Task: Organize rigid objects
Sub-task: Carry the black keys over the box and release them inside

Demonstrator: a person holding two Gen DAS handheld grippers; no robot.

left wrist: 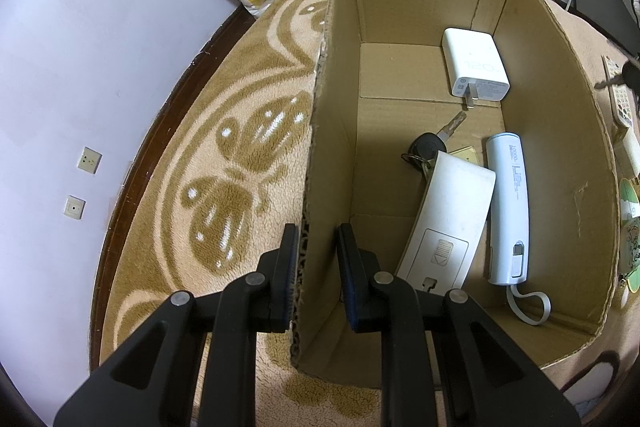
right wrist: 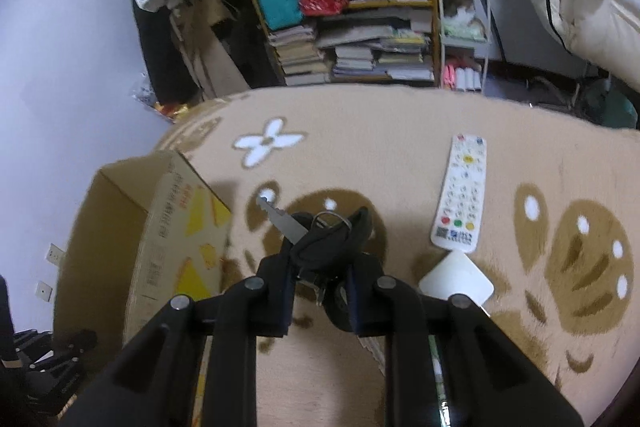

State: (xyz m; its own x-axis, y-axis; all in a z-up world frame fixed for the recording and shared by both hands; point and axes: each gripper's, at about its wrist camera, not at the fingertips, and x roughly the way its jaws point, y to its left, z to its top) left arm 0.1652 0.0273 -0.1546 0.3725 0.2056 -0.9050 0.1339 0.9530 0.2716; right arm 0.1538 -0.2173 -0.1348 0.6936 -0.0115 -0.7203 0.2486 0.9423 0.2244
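An open cardboard box (left wrist: 560,147) lies on the patterned carpet. Inside it are a white charger (left wrist: 474,67), a white power bank (left wrist: 508,207), a flat white device face down (left wrist: 448,223) and a black car key (left wrist: 428,147). My left gripper (left wrist: 318,239) straddles the box's left wall, one finger outside and one inside, and pinches it. In the right wrist view my right gripper (right wrist: 324,239) is shut on a second black key (right wrist: 286,223) with a ring, blade pointing up-left, held above the carpet just right of the box (right wrist: 120,227).
A white remote control (right wrist: 460,195) and a white square object (right wrist: 456,281) lie on the carpet (right wrist: 380,131) to the right of my right gripper. Shelves with books (right wrist: 360,55) and a white cart (right wrist: 464,27) stand beyond the carpet. A wall (left wrist: 80,67) runs along the left.
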